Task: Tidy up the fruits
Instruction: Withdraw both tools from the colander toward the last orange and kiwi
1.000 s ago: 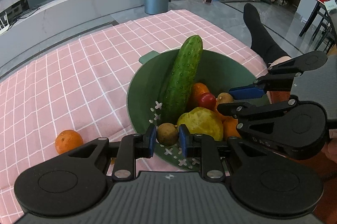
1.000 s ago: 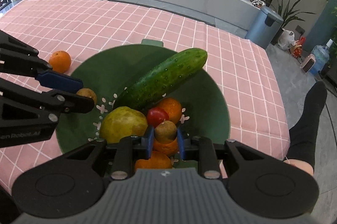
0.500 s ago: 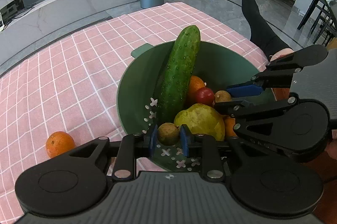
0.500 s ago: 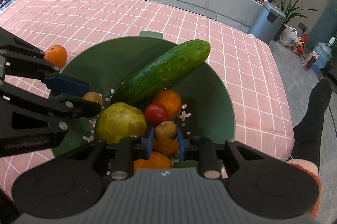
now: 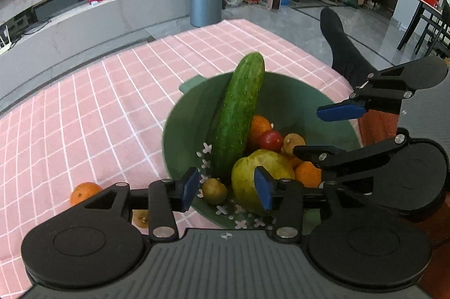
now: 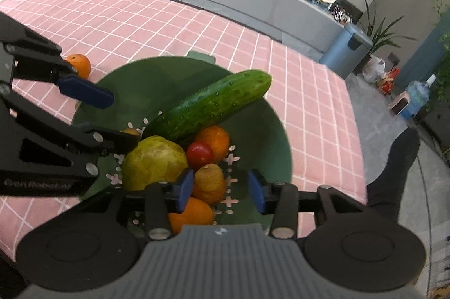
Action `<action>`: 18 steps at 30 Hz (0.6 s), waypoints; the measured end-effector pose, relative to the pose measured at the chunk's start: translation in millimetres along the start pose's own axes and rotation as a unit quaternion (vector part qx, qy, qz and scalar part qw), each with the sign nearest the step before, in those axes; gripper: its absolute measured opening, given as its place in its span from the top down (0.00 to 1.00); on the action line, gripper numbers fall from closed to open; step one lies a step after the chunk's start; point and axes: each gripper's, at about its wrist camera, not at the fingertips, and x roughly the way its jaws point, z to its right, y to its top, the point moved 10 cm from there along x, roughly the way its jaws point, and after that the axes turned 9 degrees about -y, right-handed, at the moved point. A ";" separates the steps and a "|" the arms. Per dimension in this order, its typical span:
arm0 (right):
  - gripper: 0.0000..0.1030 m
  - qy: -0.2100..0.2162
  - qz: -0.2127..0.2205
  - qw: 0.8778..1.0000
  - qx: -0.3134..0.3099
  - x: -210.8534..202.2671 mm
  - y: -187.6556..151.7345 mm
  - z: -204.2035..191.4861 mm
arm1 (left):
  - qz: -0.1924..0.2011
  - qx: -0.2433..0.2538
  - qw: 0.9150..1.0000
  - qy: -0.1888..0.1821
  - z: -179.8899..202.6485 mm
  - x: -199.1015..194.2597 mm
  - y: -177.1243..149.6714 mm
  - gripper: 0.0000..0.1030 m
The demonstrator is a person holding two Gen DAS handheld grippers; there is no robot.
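A green bowl [image 5: 303, 102] [image 6: 157, 79] on the pink checked cloth holds a cucumber [image 5: 239, 116] [image 6: 208, 105], a yellow-green pear [image 5: 261, 175] [image 6: 153, 162], oranges [image 5: 258, 127] [image 6: 215, 138], a red tomato [image 5: 270, 140] [image 6: 200, 154] and small brown fruits. My left gripper [image 5: 226, 190] is open; a small brown fruit [image 5: 215, 190] lies in the bowl between its fingers. My right gripper [image 6: 220, 190] is open over the bowl's near side, with a brown fruit [image 6: 209, 181] lying beside its left finger.
An orange [image 5: 84, 192] [image 6: 80, 64] lies on the cloth left of the bowl, and another small fruit [image 5: 140, 219] lies by my left gripper. The table edge runs close on the right, with a person's leg [image 5: 343, 51] beyond it.
Both grippers were shut on small brown fruits and have opened. Both fruits now lie in the bowl.
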 end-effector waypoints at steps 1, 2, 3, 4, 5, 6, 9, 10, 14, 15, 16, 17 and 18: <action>0.60 -0.003 0.003 1.000 -0.002 -3.6 1.0 1.1 | 0.005 -0.001 1.000 0.000 0.0 -4.4 1.2 0.47; 0.60 -0.005 0.006 1.000 -0.003 -7.5 1.8 2.1 | 0.010 -0.003 1.000 0.000 -0.3 -8.7 2.3 0.47; 0.58 -0.008 0.010 1.000 -0.003 -11.7 2.6 3.0 | 0.016 -0.004 1.000 0.001 -0.6 -13.8 3.3 0.46; 0.57 -0.011 0.015 1.000 -0.002 -16.2 3.4 3.8 | 0.022 -0.005 1.000 0.003 -1.4 -19.2 4.0 0.45; 0.55 -0.013 0.020 1.000 0.000 -20.6 4.6 4.0 | 0.027 -0.007 1.000 0.005 -2.7 -24.3 4.4 0.45; 0.55 -0.014 0.024 1.000 0.003 -25.1 5.5 4.7 | 0.030 -0.009 0.999 0.006 -4.3 -28.7 4.6 0.45; 0.50 -0.013 0.041 0.999 0.023 -38.7 9.5 3.1 | 0.035 -0.012 0.999 0.011 -9.3 -42.3 1.4 0.45; 0.50 -0.009 0.048 0.998 0.033 -43.4 11.3 0.4 | 0.036 -0.011 0.999 0.014 -10.9 -46.2 0.0 0.45; 0.49 0.015 0.070 0.995 0.070 -56.5 16.2 -11.8 | 0.043 -0.012 0.998 0.032 -21.3 -62.7 -7.5 0.45; 0.49 0.021 0.074 0.994 0.079 -59.1 17.8 -16.6 | 0.043 -0.014 0.998 0.037 -24.7 -66.5 -9.7 0.45; 0.49 0.027 0.077 0.993 0.086 -61.6 19.1 -21.8 | 0.043 -0.017 0.998 0.041 -28.4 -70.3 -12.3 0.45; 0.49 0.035 0.081 0.992 0.092 -64.2 20.7 -28.1 | 0.043 -0.020 0.998 0.044 -32.2 -73.7 -15.0 0.45; 0.49 0.041 0.084 0.991 0.097 -66.0 22.5 -33.6 | 0.042 -0.022 0.998 0.047 -35.4 -76.5 -17.6 0.45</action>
